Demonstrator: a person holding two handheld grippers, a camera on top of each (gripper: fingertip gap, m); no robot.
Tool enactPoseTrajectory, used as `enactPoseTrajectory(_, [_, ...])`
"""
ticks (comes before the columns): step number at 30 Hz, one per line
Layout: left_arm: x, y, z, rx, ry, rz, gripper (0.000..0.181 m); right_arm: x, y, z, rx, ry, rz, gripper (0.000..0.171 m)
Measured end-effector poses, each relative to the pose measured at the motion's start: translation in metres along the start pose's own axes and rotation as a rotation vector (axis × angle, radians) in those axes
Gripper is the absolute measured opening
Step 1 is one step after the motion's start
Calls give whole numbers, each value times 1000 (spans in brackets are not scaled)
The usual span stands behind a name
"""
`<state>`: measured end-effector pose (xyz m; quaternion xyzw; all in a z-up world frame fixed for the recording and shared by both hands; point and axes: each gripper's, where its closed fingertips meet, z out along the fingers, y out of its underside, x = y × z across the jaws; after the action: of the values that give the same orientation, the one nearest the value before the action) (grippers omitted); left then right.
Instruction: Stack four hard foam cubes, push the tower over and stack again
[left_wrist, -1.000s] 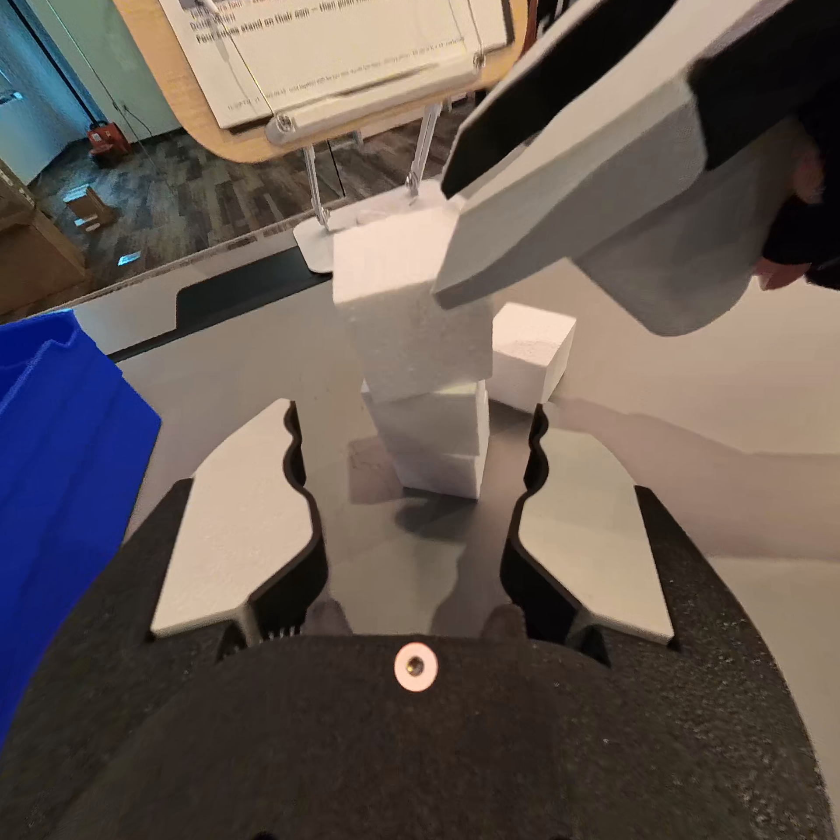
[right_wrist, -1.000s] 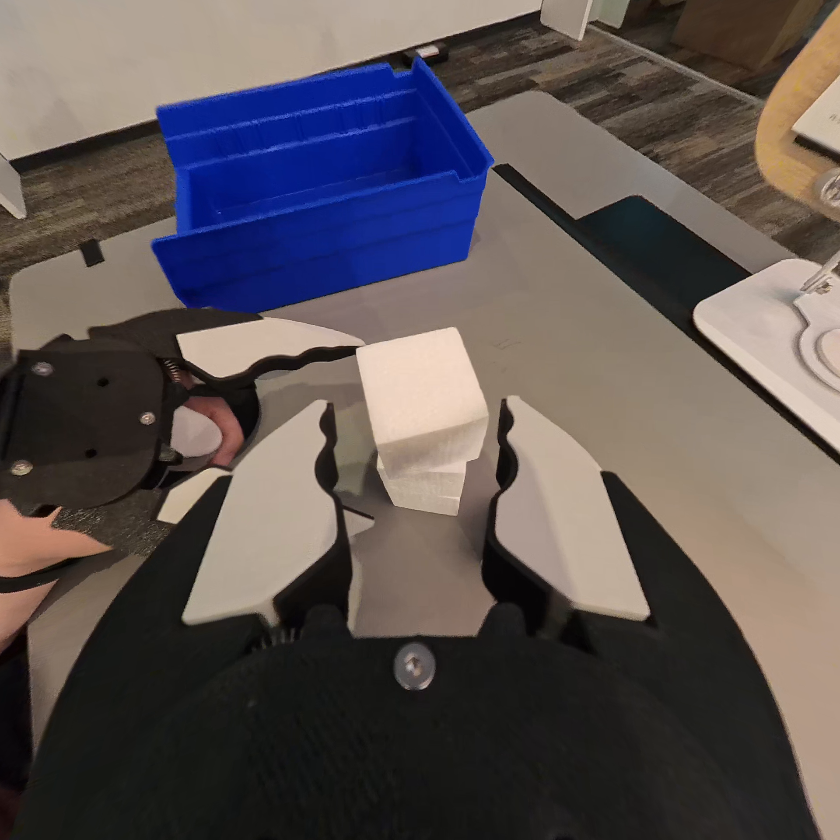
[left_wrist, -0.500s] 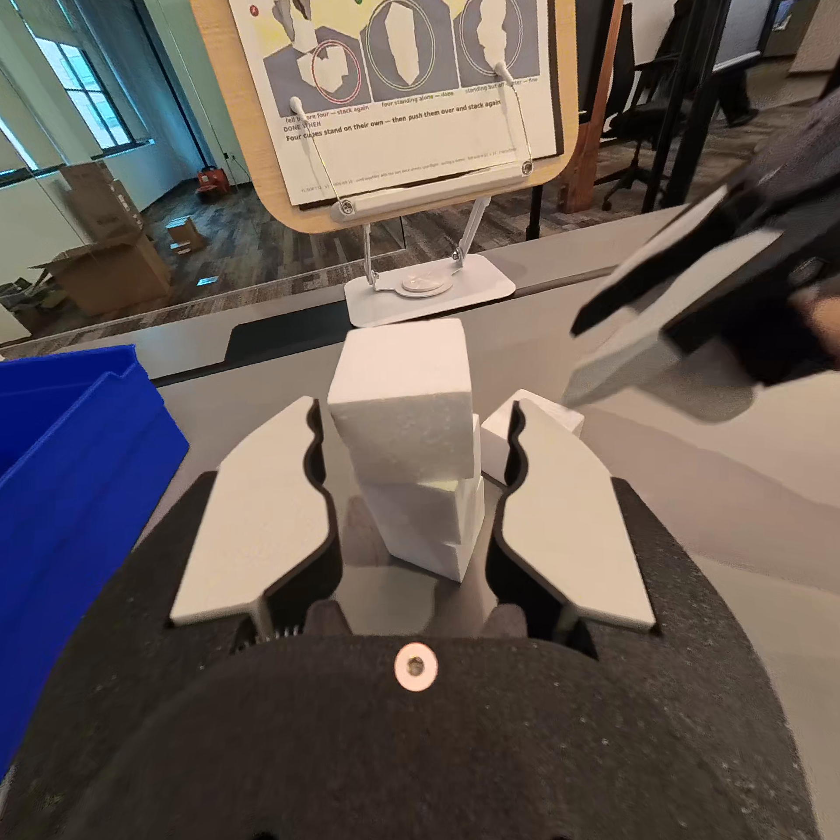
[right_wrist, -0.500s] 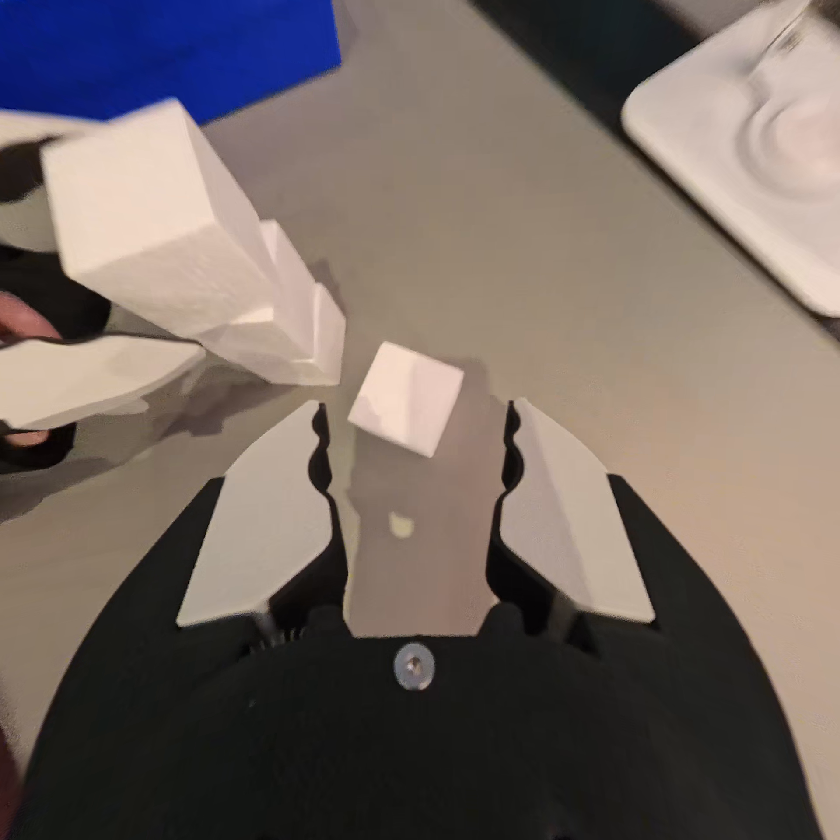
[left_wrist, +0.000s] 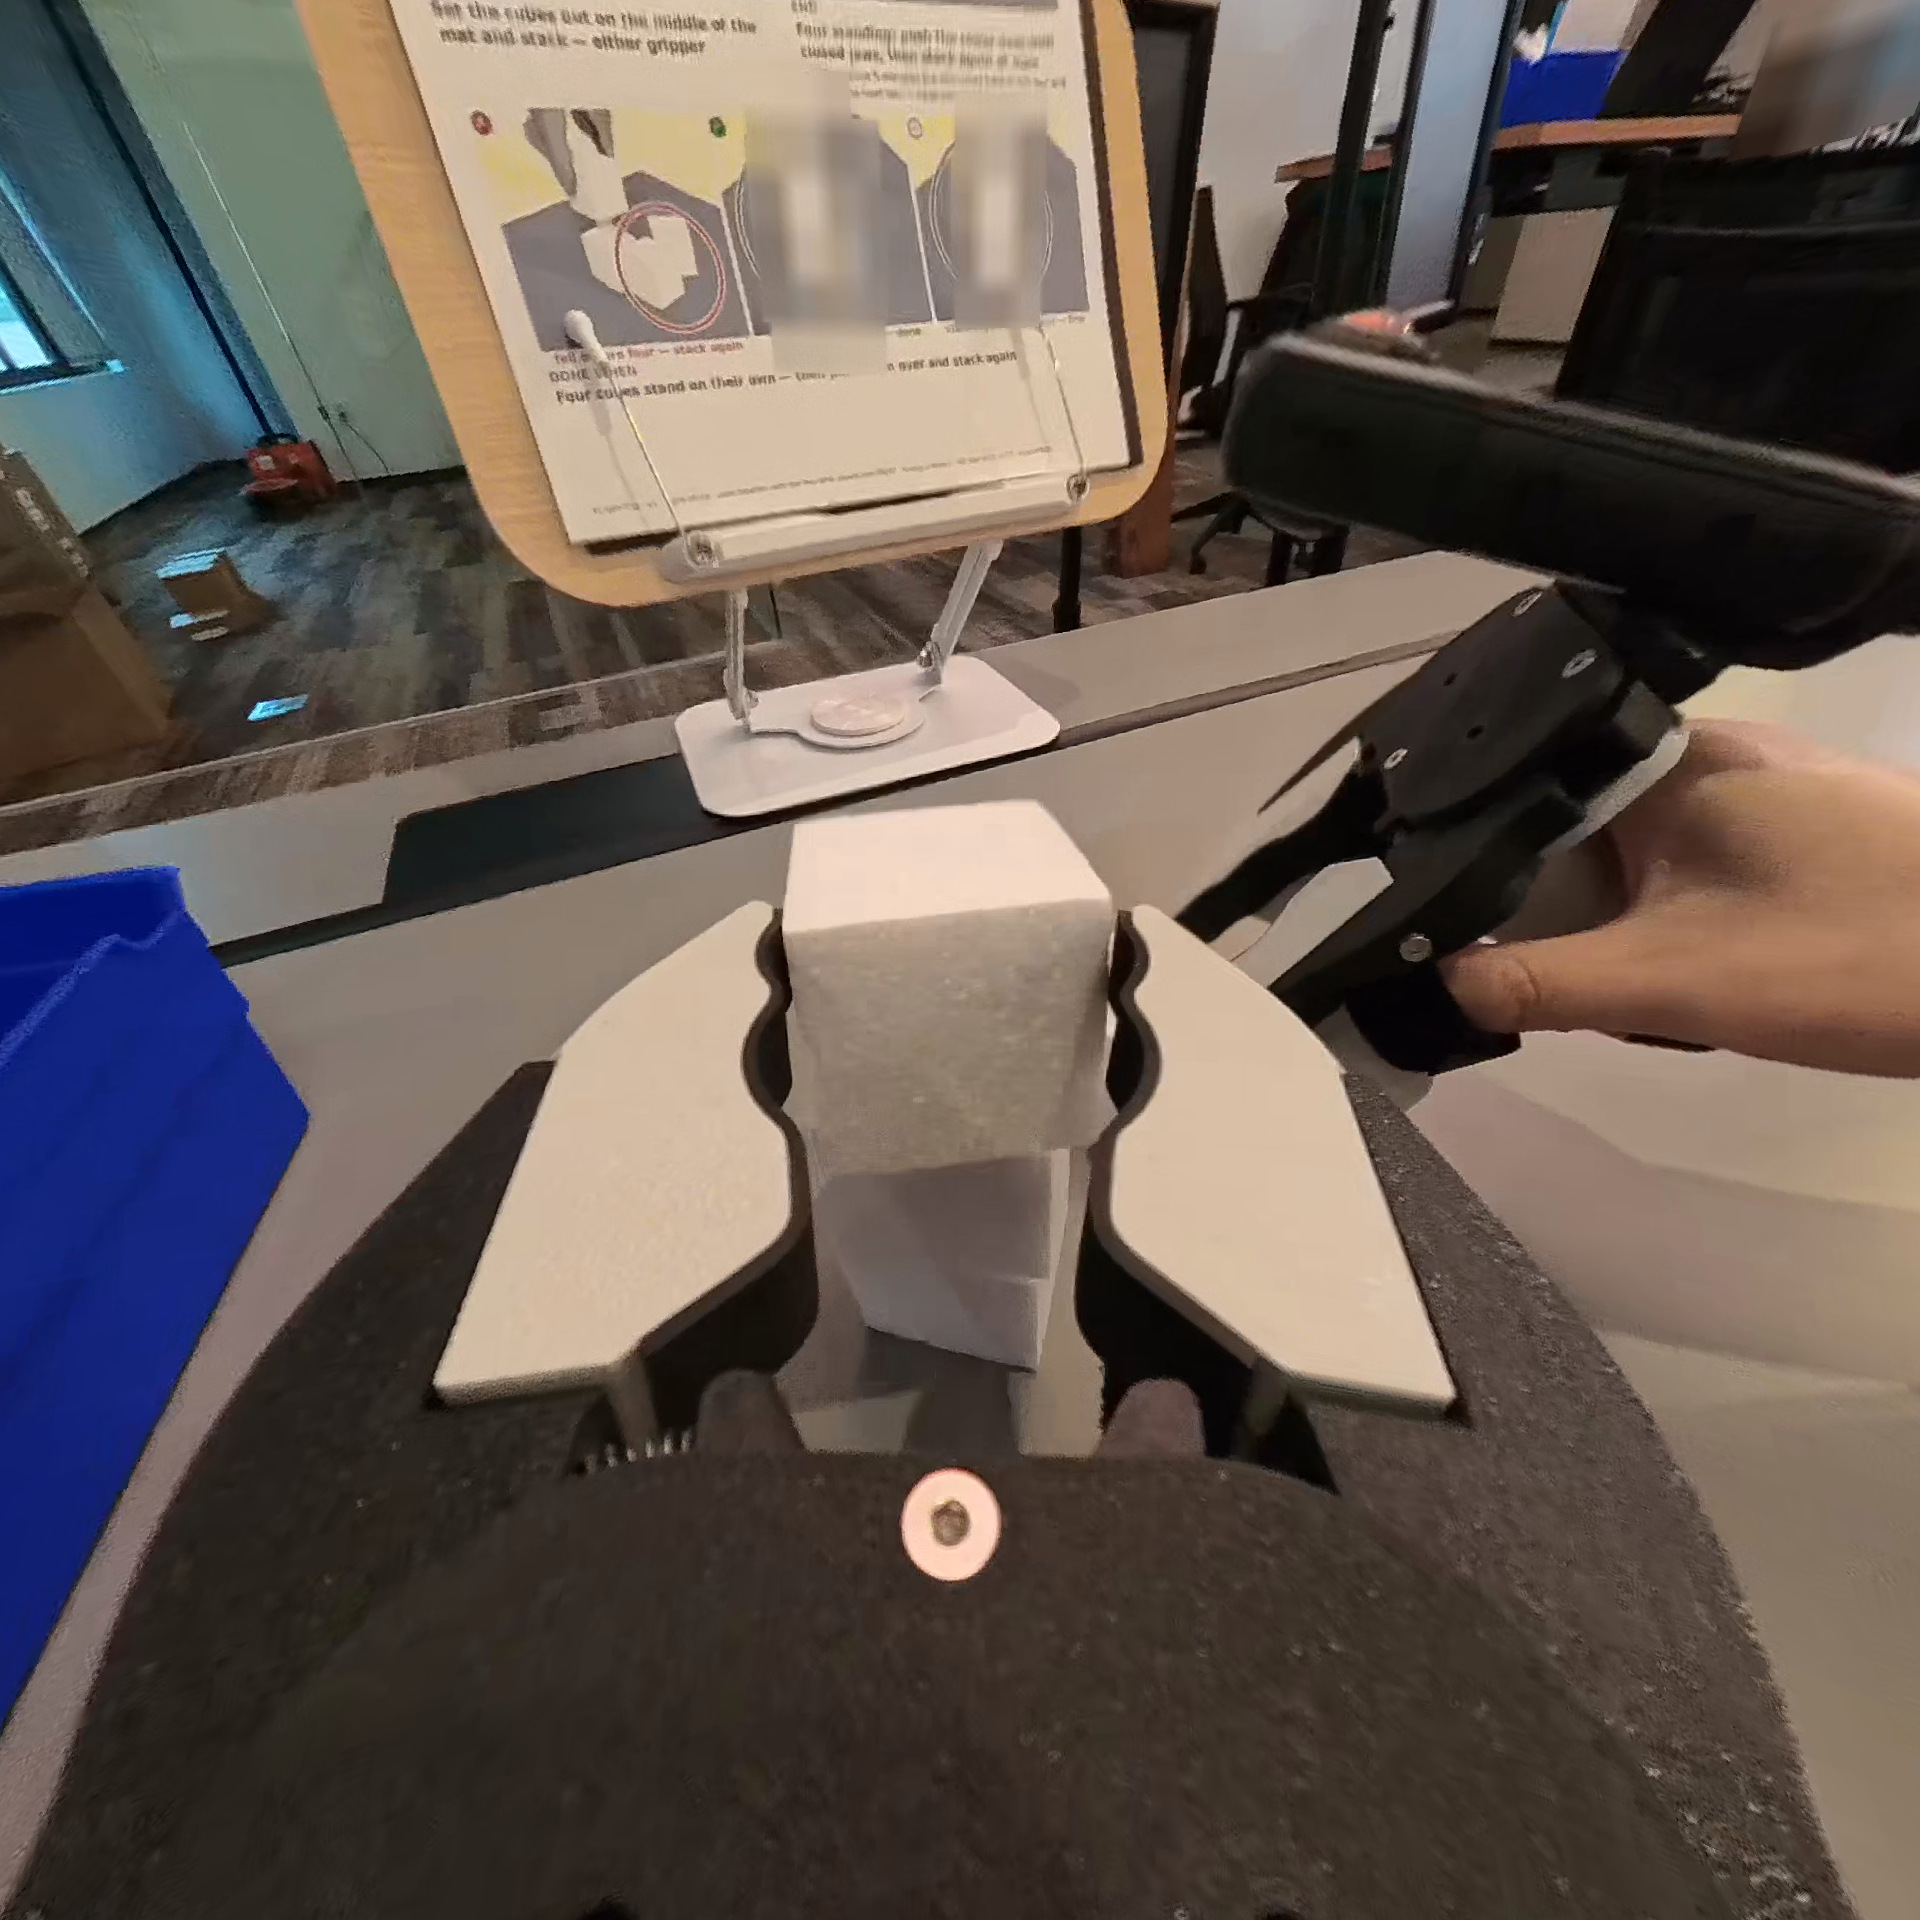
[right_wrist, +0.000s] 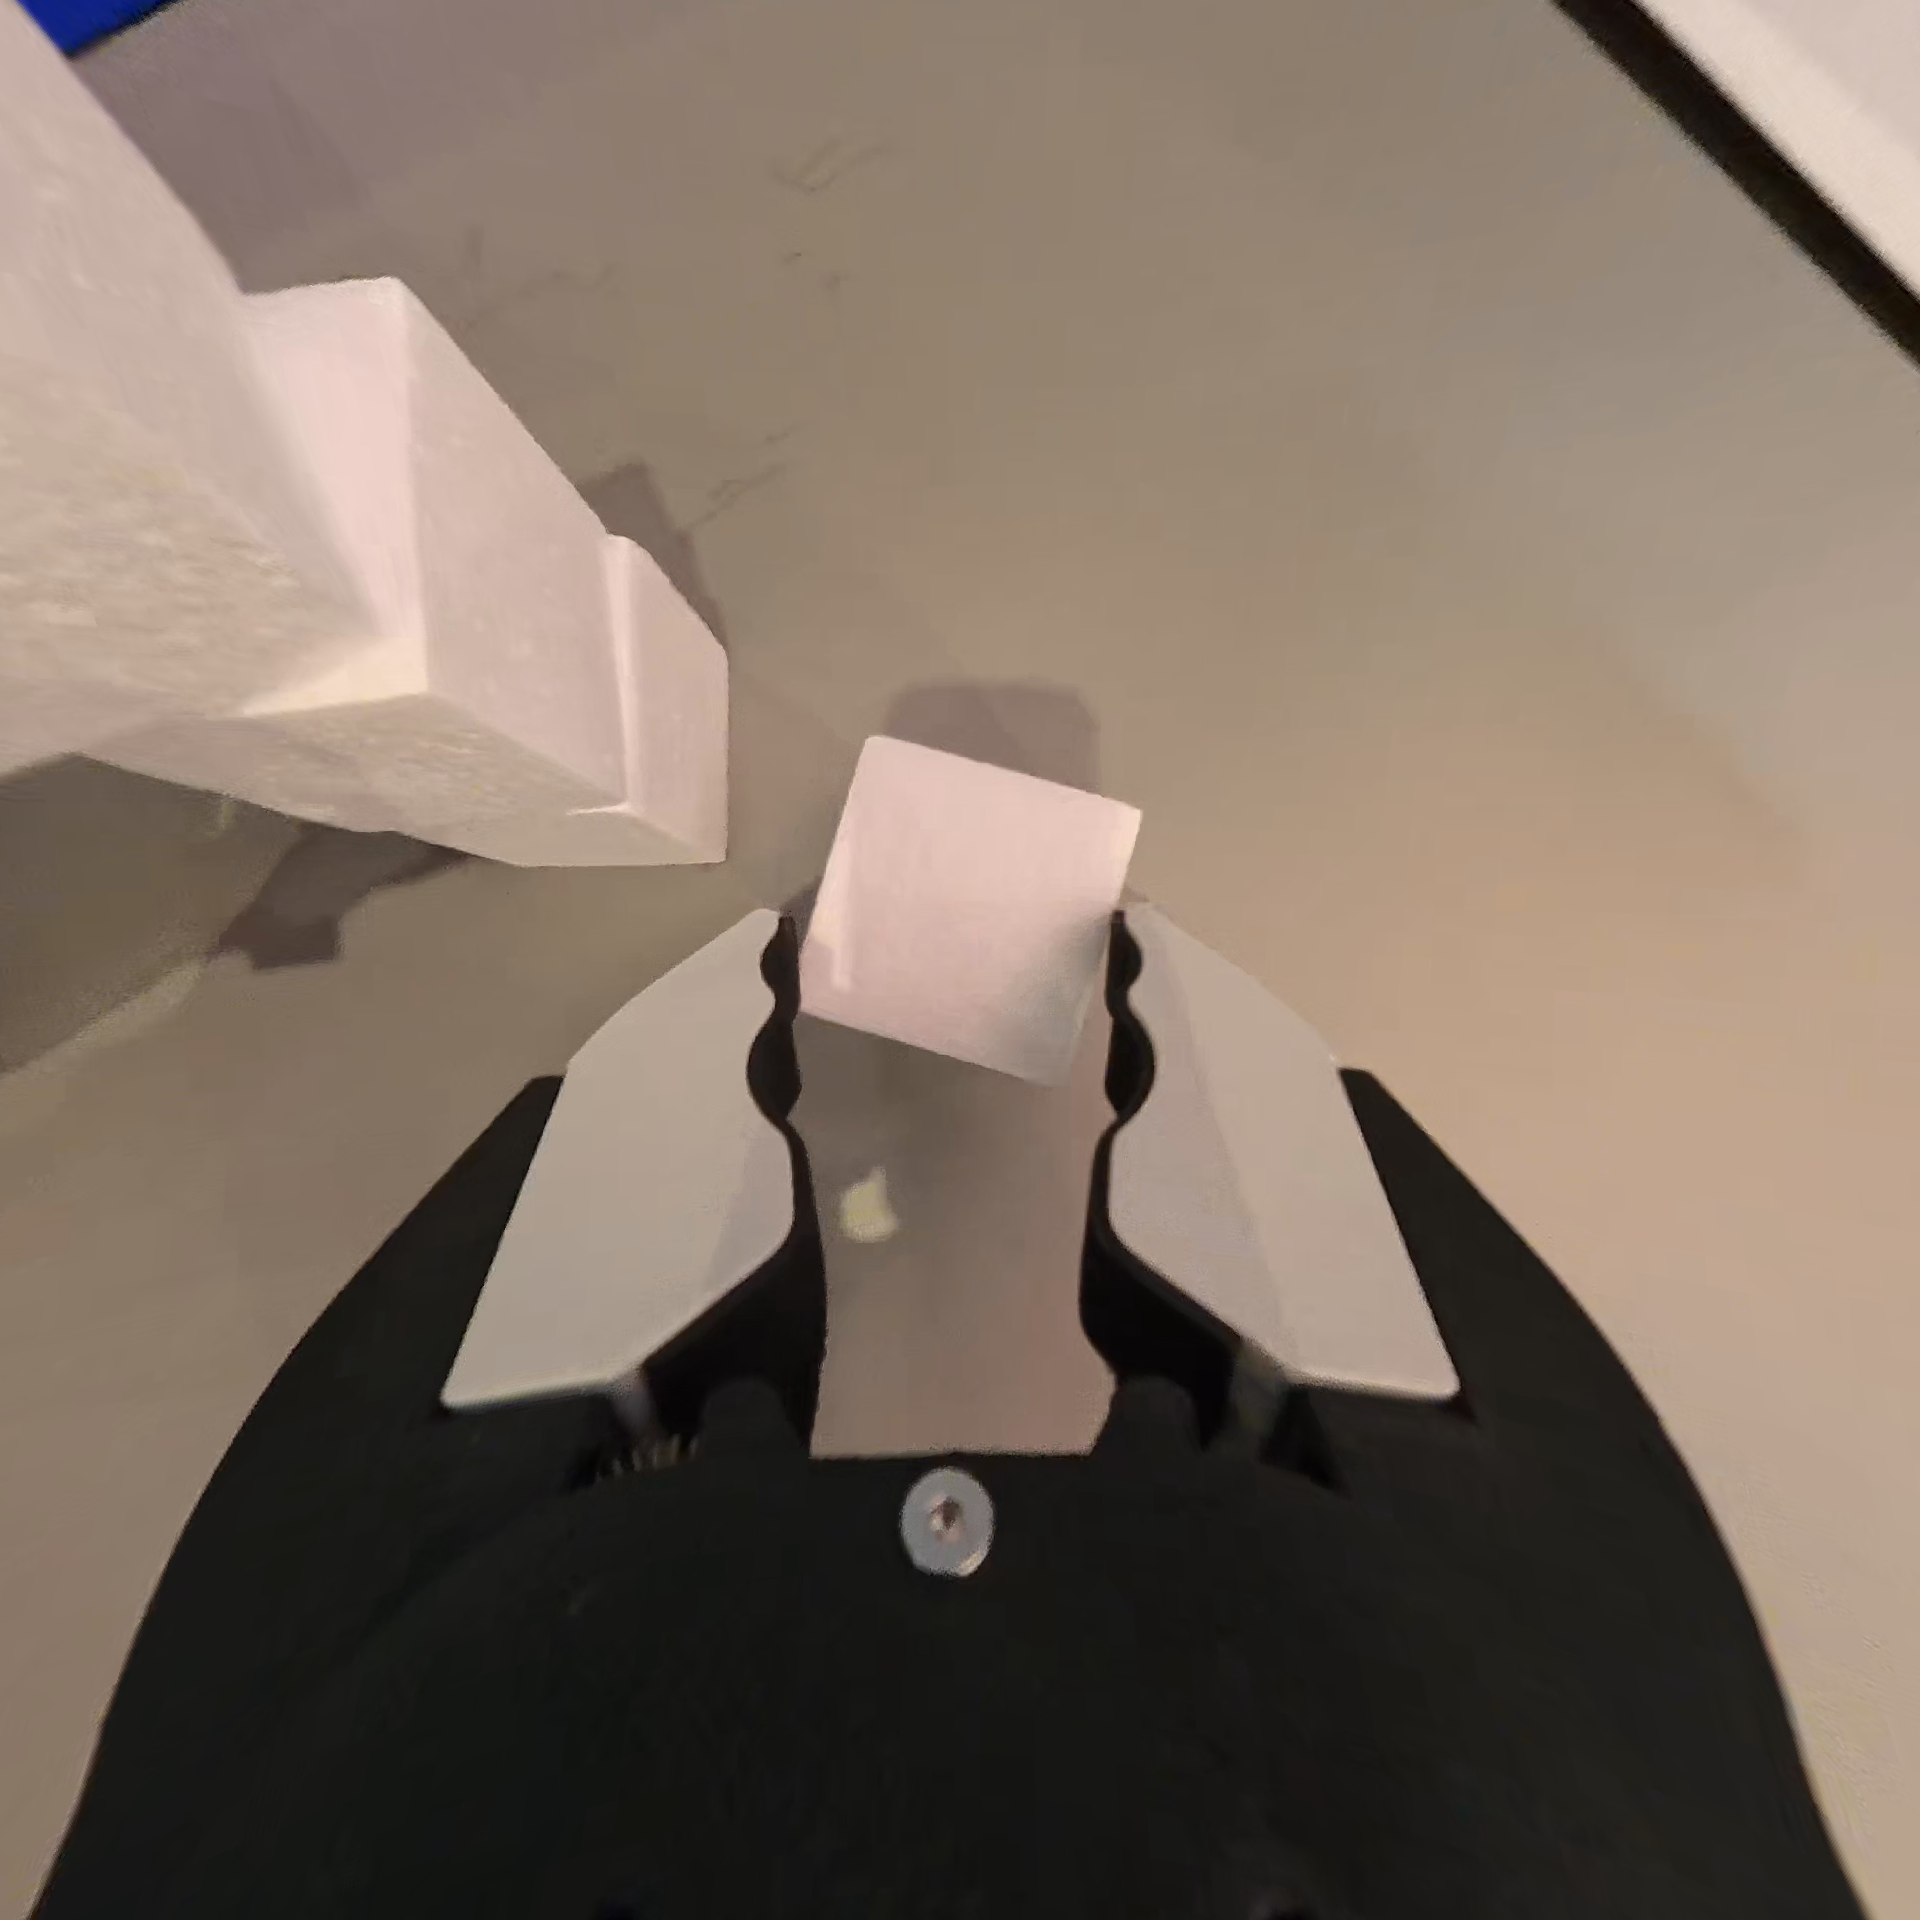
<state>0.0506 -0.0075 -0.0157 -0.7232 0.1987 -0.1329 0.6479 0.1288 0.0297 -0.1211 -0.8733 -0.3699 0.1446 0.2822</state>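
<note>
Three white foam cubes stand stacked on the grey table (left_wrist: 1558, 1247). My left gripper (left_wrist: 945, 925) is shut on the top cube (left_wrist: 935, 997), with both pads against its sides; the two lower cubes (left_wrist: 945, 1268) stand slightly offset beneath it. The stack also shows in the right wrist view (right_wrist: 416, 623), at the left. My right gripper (right_wrist: 951, 920) is shut on the fourth, loose cube (right_wrist: 966, 883), which lies turned on the table right of the stack; both fingertips touch it. The right gripper also shows in the left wrist view (left_wrist: 1278, 925), low beside the stack; the loose cube is hidden there.
A blue bin (left_wrist: 104, 1143) stands at the left of the table. A board with a sheet on a white stand (left_wrist: 862, 727) stands at the far edge behind the stack; its base shows in the right wrist view (right_wrist: 1818, 104). A person's hand (left_wrist: 1714, 914) holds the right gripper.
My left gripper moved in and closed on the stack's top cube. My right gripper left the stack, went down to the loose cube and closed around it.
</note>
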Motion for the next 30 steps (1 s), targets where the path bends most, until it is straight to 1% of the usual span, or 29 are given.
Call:
enactPoseTrajectory(3, [1,-14,-7,79,70,-9,59,6,2,-1,-16,-2,-11,58])
enactPoseTrajectory(5, [1,-18,-9,112,114,-24,58,10,2,-3,-22,-5,-11,58])
enactPoseTrajectory(8, [-6,-14,-9,112,141,-97,58,15,3,-6,-28,-16,-3,58])
enactPoseTrajectory(11, [-6,-19,-10,142,189,-149,58,19,2,-8,-25,-26,3,58])
enactPoseTrajectory(15, [0,-21,-5,142,239,-115,58,23,4,-7,-34,-22,-1,58])
enactPoseTrajectory(21, [5,-16,2,166,271,-77,58,23,6,-6,-47,-21,-16,58])
enactPoseTrajectory(24, [3,-12,6,153,256,-56,58,23,7,-6,-50,-19,-24,58])
enactPoseTrajectory(30, [4,-16,6,181,260,-58,58,22,8,-6,-57,-19,-32,58])
